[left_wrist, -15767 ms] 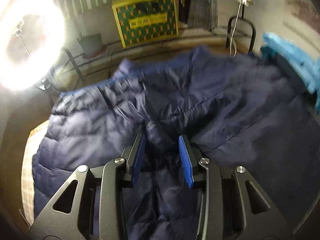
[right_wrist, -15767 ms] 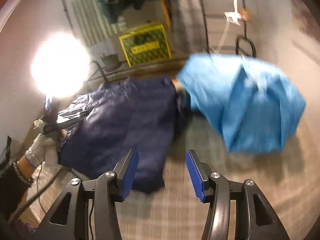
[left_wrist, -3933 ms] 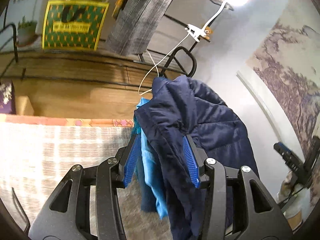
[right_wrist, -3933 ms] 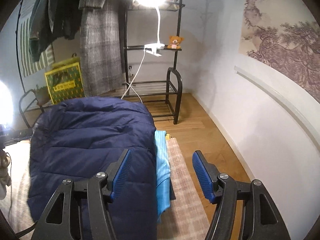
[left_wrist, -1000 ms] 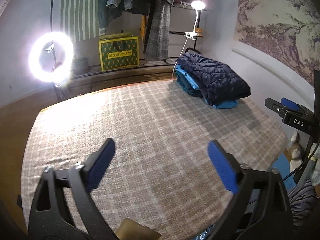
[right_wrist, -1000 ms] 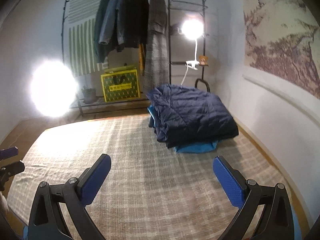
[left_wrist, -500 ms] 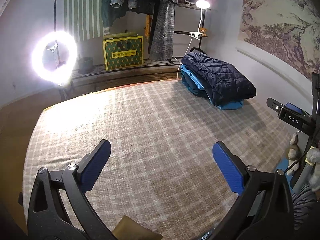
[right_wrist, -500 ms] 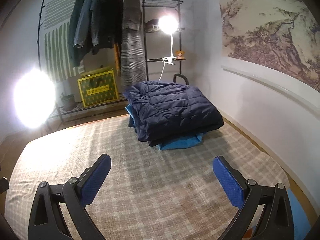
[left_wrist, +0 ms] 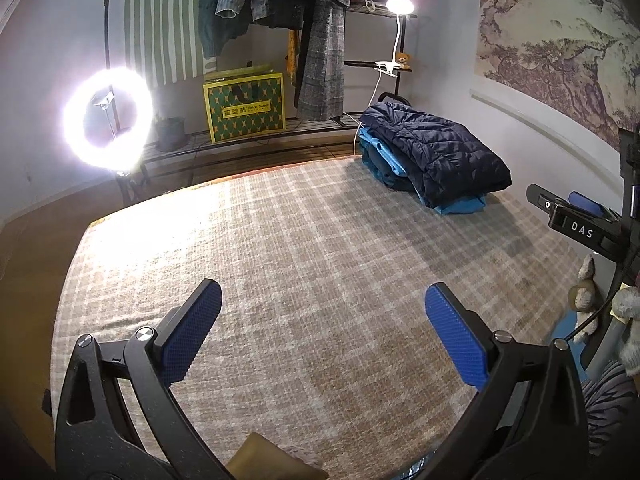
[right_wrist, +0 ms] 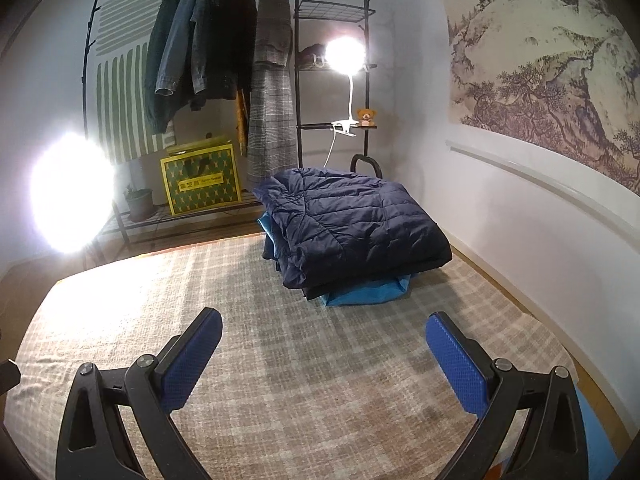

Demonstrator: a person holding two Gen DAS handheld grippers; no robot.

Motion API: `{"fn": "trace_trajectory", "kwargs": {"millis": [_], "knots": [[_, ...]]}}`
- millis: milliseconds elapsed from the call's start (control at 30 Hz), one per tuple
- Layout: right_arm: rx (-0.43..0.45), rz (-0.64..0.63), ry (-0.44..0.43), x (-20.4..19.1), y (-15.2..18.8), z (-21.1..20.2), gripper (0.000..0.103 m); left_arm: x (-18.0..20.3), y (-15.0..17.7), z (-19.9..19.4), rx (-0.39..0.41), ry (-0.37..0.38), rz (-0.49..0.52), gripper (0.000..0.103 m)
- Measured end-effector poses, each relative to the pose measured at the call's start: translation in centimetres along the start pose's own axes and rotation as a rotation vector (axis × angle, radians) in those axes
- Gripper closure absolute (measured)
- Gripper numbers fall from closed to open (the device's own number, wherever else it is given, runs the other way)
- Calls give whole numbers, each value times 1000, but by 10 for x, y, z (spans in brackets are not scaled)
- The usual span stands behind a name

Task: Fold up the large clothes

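Ahead of your right tool [right_wrist: 323, 344], the navy quilted jacket [right_wrist: 352, 216] covers nearly all of the blue garment [right_wrist: 366, 292] beneath it; you see only a strip at the near edge and a sliver on the left, and you cannot tell how it is folded. A dark layer between the two shows only as an edge, too thin to identify. Left of that tool, the ring light [right_wrist: 70, 192] blooms into a white blur that swallows its stand. Below your left tool [left_wrist: 323, 316], a tan object [left_wrist: 272, 458] is cut off by the picture's bottom edge. To its right, the pale stuffed toy [left_wrist: 628, 320] runs off the frame.
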State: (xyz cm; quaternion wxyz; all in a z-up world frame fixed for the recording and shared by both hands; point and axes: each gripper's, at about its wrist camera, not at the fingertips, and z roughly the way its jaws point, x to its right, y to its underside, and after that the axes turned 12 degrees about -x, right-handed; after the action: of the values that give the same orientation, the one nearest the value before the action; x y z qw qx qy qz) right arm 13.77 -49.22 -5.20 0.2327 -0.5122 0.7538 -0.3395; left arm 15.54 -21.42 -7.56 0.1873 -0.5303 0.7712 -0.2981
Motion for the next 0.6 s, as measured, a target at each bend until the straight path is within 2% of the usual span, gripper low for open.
{"fn": "trace_trajectory", "kwargs": {"millis": [600], "knots": [[1,-4,4,-1,1,1,0,0,0,-3,3,1,0,0]]}}
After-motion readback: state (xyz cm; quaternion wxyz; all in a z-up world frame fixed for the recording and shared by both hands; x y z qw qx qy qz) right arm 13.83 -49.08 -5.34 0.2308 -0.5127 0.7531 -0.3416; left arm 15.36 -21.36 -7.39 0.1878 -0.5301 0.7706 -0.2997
